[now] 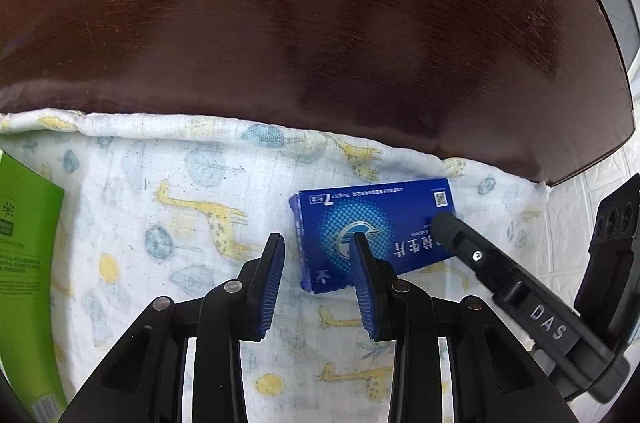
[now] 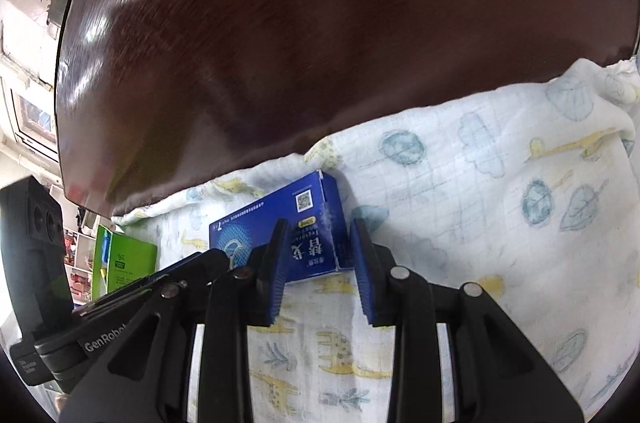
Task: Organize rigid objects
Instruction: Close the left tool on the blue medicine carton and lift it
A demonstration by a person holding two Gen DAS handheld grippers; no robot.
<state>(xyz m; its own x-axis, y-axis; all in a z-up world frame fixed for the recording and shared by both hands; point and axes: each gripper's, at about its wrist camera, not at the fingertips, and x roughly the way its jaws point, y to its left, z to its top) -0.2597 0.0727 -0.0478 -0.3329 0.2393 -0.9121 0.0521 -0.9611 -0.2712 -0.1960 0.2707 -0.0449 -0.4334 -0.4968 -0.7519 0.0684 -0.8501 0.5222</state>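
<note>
Blue box (image 2: 280,223) lies on the cloth (image 2: 480,223), its near end between the open right hand-held gripper (image 2: 320,259) fingers; left hand-held gripper (image 1: 318,265) open, empty.

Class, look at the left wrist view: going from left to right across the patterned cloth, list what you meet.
green box → left tongs → blue box → right tongs' finger, whose tip lies over the blue box's right end.

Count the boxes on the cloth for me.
2. The blue box lies near the cloth's far edge, between both grippers; the green box sits at its left side. Others may lie outside both views.
</note>
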